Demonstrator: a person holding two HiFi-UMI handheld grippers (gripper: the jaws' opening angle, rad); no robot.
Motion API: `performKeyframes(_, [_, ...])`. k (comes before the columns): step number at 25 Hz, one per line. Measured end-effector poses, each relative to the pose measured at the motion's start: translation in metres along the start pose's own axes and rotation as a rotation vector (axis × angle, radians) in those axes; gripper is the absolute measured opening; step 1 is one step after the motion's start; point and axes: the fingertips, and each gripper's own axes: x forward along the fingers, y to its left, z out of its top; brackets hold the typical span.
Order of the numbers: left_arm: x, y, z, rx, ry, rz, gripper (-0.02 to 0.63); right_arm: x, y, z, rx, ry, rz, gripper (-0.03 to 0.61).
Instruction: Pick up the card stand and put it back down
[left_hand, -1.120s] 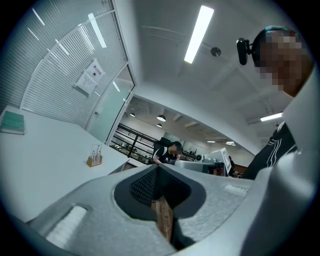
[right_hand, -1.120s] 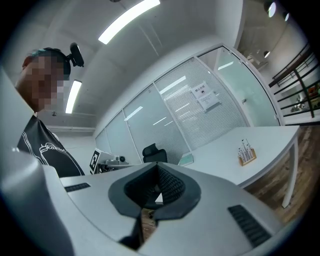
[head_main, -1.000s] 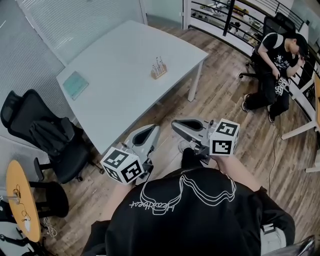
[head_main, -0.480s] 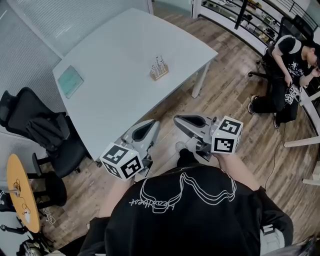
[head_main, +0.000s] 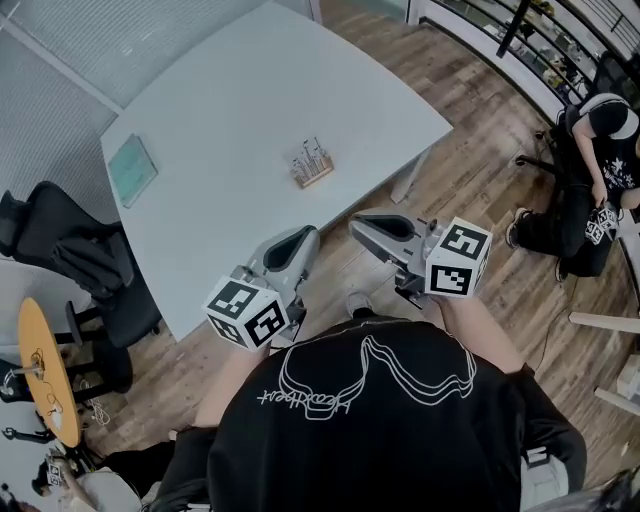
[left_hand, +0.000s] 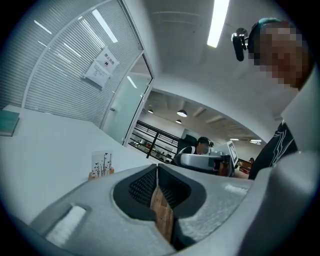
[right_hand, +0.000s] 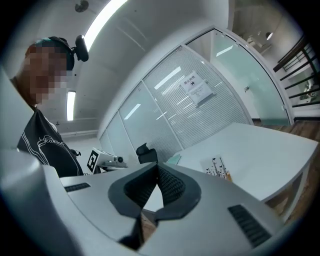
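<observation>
On the table (head_main: 230, 110), upright, well in from every edge and somewhat toward the near side: the card stand (head_main: 311, 165), a small wooden base with pale cards standing in it. Untouched, not yet lifted.

Off the table's near edge, above the floor, side by side with tips toward the table: left gripper (head_main: 305, 235) and right gripper (head_main: 362, 224). Both closed right up, ribbed pads pressed together, nothing between them.

Likely trouble from here:

- Reaching the stand with jaws closed. Would shove or tip it instead of straddling it. Needs opening while off the table's near edge, not over its middle.
- Striking high on the cards. Looks light and top-heavy for so narrow a base; could topple at a slight knock.
- Sliding. Smooth, bare tabletop; a one-sided touch probably pushes the stand across the table rather than trapping it.
- Pinching the cards alone. Might bend them or pull them out and leave the base on the table. Safer low, on the wood.
- Crowding. Two grippers close together and one small target; could bump each other above the table. Better done with one.
- Clipping the table's near edge on the way in, if carried low.
- Setting down tilted. Would fall on release.

At the table's left end: a green pad (head_main: 132, 170), well clear, no hazard.
</observation>
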Motion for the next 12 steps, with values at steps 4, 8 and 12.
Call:
performKeyframes(4, [0.022,0.017,-0.002,-0.003,0.013,0.065,0.015,0.001,-0.031,0.009,-0.001,0.015,0.021,0.009])
performKeyframes(8, [0.030,0.028,0.001,0.018,0.011,0.113,0.015,0.011,-0.051,0.018,-0.046,0.056,0.045,0.009])
performKeyframes(12, [0.035,0.044,0.000,0.014,0.016,0.127,0.015,0.022,-0.073,0.014,-0.051,0.104,0.015,0.009])
